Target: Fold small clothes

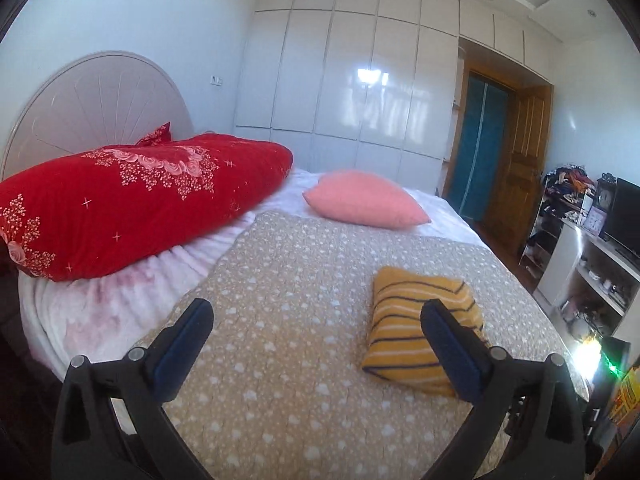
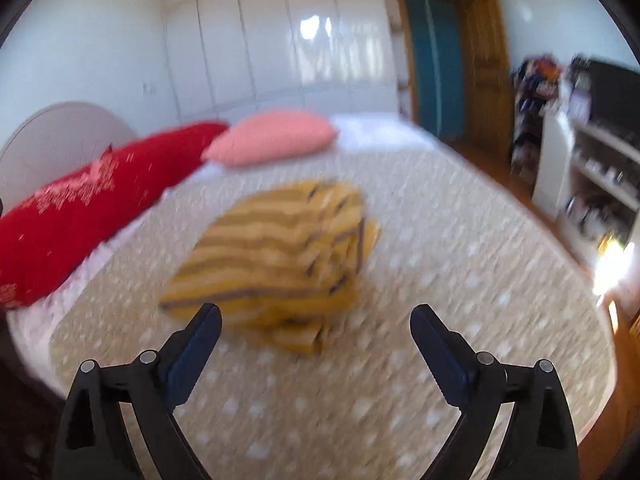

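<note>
beige bedspread (image 1: 288,280), white wardrobe (image 1: 352,80) beyond, wooden door (image 1: 516,160)

Folded garment (image 1: 420,328) lies on bedspread (image 1: 280,320). Two pillows (image 1: 368,200) behind it, by headboard (image 1: 100,100). Shelf unit (image 1: 600,272) right of bed.

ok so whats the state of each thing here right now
yellow striped garment: folded, lying free on the bedspread
left gripper: open, empty
right gripper: open, empty
wooden door: open
wardrobe doors: shut
</note>
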Demonstrator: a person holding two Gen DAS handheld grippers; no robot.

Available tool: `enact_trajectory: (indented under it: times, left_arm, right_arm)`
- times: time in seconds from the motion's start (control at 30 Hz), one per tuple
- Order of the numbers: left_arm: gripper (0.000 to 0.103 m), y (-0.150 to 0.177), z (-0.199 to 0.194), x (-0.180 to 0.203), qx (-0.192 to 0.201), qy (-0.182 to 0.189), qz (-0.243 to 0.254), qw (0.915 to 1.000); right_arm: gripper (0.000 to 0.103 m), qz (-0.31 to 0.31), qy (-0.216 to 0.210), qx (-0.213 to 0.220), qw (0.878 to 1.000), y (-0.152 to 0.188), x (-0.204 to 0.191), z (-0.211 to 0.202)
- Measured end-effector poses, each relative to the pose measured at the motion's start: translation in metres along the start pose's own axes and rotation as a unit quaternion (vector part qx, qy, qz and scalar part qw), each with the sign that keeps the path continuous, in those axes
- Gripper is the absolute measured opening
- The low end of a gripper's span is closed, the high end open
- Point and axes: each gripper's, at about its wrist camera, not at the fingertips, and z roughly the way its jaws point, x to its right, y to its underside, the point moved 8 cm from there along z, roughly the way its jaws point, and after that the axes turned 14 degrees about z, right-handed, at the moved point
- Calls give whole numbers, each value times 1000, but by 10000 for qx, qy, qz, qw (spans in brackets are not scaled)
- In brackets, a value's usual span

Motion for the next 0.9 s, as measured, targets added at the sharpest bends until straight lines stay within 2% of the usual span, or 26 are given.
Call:
enact_trajectory:
  times: [0.03, 0.23, 0.4, 0.63, 0.9]
  left_arm:
    - [103, 2, -6, -4, 33, -32, 6, 10000]
    - [103, 13, -27, -35, 202, -185, -61, 9996]
    - [103, 36, -22, -66, -44, -124, -385, 9992]
    - [103, 62, -13, -106, -299, -239, -865, 9955]
    - [103, 82, -7, -142, -497, -378, -1246, 9902]
  right_arm:
    - [97, 21, -61, -127, 9999, 7, -6, 1]
    - [97, -156, 60, -90, 9998, 8, -37, 0]
    - [97, -154, -16, -53, 9999, 5, -75, -4]
    - [97, -919, -153, -136, 9956, 24, -150, 5]
    - [97, -1319, -199, -382, 9903, 49, -191, 22]
